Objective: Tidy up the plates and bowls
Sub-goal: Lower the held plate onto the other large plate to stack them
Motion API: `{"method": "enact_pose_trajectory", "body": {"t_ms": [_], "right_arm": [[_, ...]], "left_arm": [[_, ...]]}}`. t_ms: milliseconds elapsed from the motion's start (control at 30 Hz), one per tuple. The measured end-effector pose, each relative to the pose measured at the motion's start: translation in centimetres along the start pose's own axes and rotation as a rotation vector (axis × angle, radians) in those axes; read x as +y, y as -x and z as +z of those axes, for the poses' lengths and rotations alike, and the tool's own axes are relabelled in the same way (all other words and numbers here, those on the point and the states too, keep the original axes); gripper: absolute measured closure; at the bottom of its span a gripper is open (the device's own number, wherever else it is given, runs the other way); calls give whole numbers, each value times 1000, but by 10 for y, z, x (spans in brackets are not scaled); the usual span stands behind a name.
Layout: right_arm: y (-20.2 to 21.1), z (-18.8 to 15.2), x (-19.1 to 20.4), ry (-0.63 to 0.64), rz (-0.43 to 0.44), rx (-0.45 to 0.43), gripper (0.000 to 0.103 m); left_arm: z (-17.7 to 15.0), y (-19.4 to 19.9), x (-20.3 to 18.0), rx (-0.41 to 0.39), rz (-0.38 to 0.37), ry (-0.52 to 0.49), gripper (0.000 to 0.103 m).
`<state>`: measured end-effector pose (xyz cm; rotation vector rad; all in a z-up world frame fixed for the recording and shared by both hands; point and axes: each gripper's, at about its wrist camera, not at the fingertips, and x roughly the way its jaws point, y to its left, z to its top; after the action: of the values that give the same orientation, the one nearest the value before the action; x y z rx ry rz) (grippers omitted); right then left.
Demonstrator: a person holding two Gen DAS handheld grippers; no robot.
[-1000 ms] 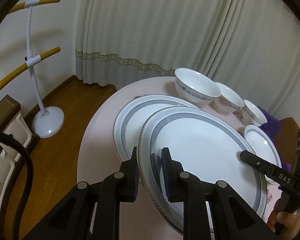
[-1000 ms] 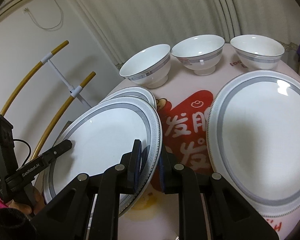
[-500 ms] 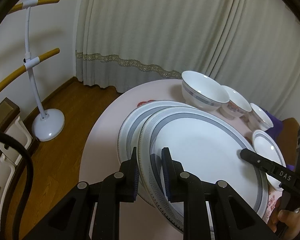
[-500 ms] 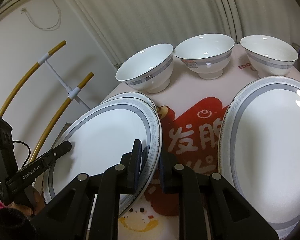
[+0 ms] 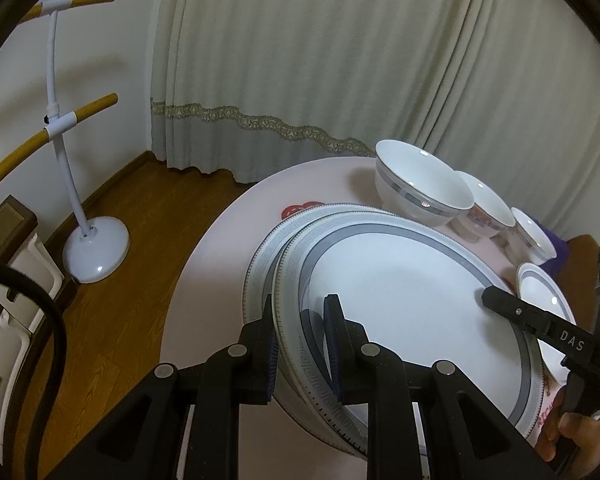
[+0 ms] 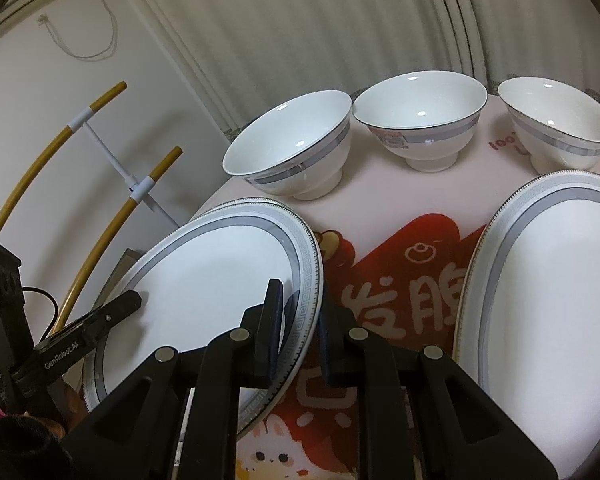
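Observation:
Both grippers hold one large white plate with a grey patterned rim (image 5: 404, 296), also in the right wrist view (image 6: 204, 272). My left gripper (image 5: 298, 316) is shut on its left rim; my right gripper (image 6: 298, 308) is shut on its right rim. The plate hovers almost directly over a second matching plate (image 5: 260, 264) on the round pink table (image 5: 220, 240); only that plate's left edge shows, and its far edge peeks out in the right wrist view (image 6: 260, 201). Three white bowls (image 6: 296, 152) (image 6: 420, 120) (image 6: 556, 128) stand in a row at the back.
Another large plate (image 6: 548, 272) lies at the right on a red printed mat (image 6: 396, 280); it also shows in the left wrist view (image 5: 540, 292). A white floor stand with yellow bars (image 5: 88, 240) is beside the table. Curtains hang behind.
The held plate has moved left and back, now covering nearly all of the lower plate. Both grippers stayed shut on it.

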<state>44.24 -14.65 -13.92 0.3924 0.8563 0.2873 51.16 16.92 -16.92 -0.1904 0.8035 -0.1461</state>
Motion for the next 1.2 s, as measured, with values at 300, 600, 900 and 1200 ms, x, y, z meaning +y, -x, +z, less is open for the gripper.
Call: {"method": "enact_pose_trajectory", "body": {"t_ms": [300, 600, 900, 1200], "right_arm": [[-3, -2, 2, -3, -8, 3, 87], [-9, 0, 2, 0, -9, -5, 87], [-12, -3, 0, 6, -16, -11, 85], [-13, -3, 7, 30, -60, -13, 83]], "left_arm": [[0, -9, -2, 4, 0, 5, 86], [-3, -10, 0, -8, -6, 13, 86], [-4, -9, -6, -6, 32, -7, 84], [-4, -8, -21, -5, 95, -48, 80]]}}
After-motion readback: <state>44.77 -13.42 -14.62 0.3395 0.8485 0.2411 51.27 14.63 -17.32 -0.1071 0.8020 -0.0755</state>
